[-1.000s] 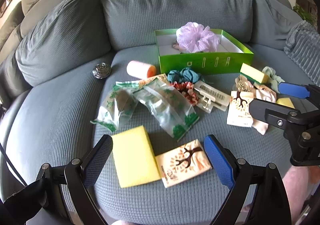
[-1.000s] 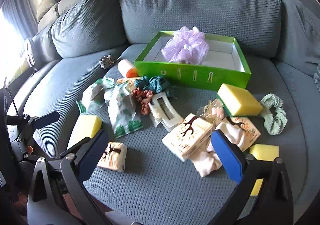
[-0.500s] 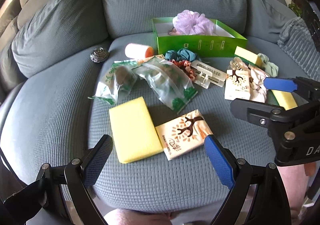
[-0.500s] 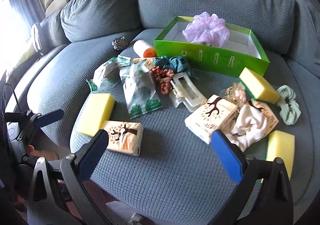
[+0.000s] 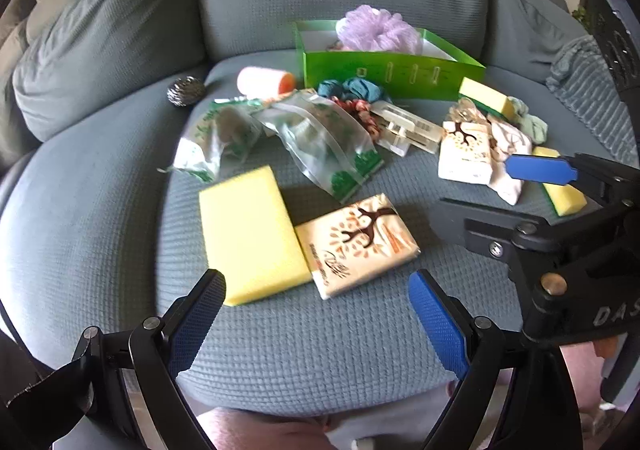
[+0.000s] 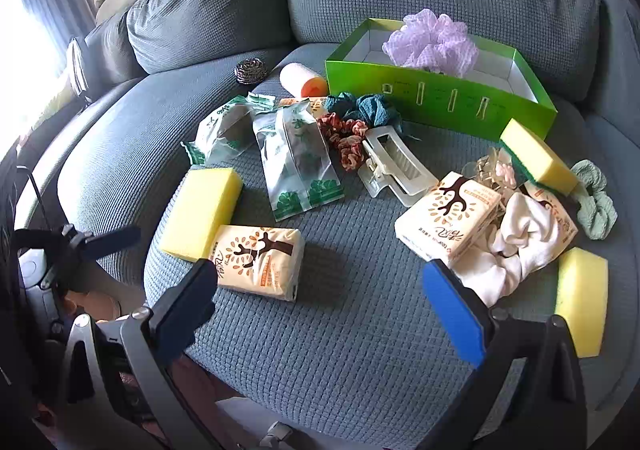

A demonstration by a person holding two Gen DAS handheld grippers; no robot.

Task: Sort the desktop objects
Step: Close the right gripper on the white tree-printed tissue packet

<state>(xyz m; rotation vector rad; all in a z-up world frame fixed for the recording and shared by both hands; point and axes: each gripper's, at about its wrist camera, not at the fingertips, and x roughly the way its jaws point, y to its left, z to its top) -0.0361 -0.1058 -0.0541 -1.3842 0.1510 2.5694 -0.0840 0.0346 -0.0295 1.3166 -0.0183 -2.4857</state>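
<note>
A: At six o'clock on the sofa seat (image 5: 100,217), how do the tongs stand?
B: Left gripper (image 5: 316,314) and right gripper (image 6: 320,306) both gape wide apart, empty.
A: Just beyond?
B: A tissue pack (image 5: 356,244) touching a yellow sponge (image 5: 250,234) at its nine o'clock.
A: And farthest?
B: At twelve o'clock, the green box (image 5: 384,69) holding a lilac bath puff (image 5: 380,29).

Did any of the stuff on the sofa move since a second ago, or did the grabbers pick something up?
Only the grabbers moved. The left gripper and right gripper dipped lower and closer to the sofa seat, so the yellow sponge and tissue pack look bigger. Both are open and empty. The green box, purple puff and everything else stayed put.
</note>
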